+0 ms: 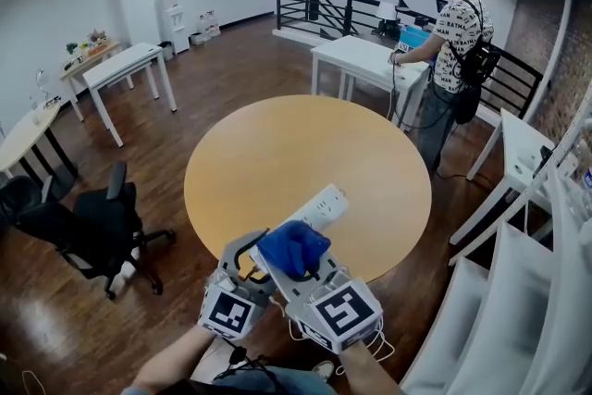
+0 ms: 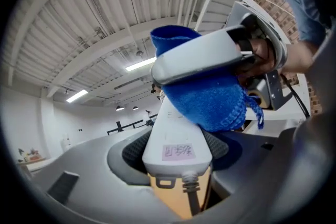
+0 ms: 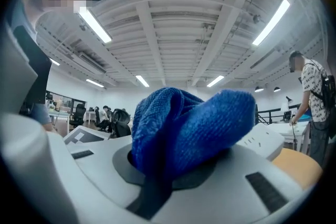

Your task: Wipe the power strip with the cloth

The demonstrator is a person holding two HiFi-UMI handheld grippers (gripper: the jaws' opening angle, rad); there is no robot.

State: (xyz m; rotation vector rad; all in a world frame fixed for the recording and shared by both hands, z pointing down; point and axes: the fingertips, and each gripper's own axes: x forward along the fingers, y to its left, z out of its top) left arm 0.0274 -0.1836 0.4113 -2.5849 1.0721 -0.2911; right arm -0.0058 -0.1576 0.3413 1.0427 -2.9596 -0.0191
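Note:
A white power strip lies at the near edge of the round wooden table, its cord end toward me. My left gripper is shut on that end; in the left gripper view the strip sits clamped between the jaws of the left gripper, cord hanging below. A bunched blue cloth rests on top of the strip, with my right gripper shut on it. The cloth fills the right gripper view, the strip showing behind it. From the left gripper view the cloth sits under a grey finger.
A person stands at a white table at the back right. A black office chair stands left of the round table. White shelving runs along the right side. More white tables stand far left.

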